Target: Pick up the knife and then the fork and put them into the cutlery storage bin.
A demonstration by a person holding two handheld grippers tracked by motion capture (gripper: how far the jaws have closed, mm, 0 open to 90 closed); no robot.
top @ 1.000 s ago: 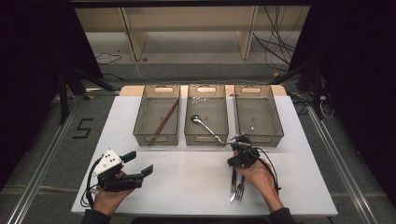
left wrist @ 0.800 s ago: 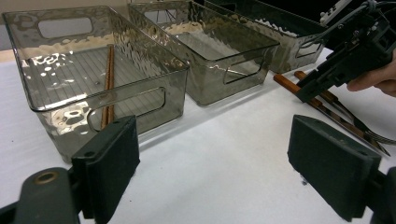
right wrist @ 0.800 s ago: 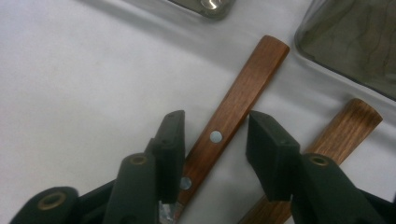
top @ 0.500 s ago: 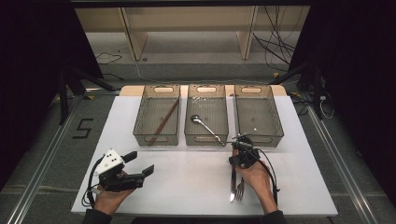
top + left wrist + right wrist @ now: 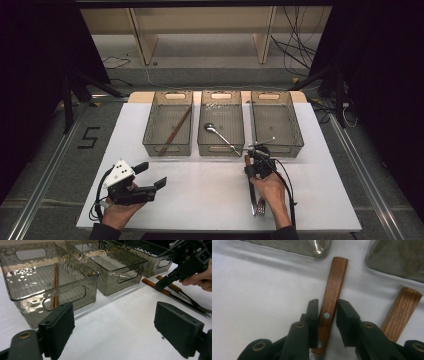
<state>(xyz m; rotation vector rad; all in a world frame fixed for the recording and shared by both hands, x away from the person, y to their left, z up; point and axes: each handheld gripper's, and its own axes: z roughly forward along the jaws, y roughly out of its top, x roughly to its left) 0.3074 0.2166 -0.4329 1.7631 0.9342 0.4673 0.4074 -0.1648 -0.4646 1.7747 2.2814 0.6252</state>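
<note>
We see the right tool down over a wood-handled utensil lying on the white table, just in front of the middle bin & right bin. Its jaws have just been closing, handle between them; left pad at the wood, right pad w/ a small gap, so not clamped yet. A 2nd wooden handle lies just beside. Left tool hovers above the table w/ jaws wide apart, nothing between. Chopsticks in left bin, spoon in the middle one.
</note>
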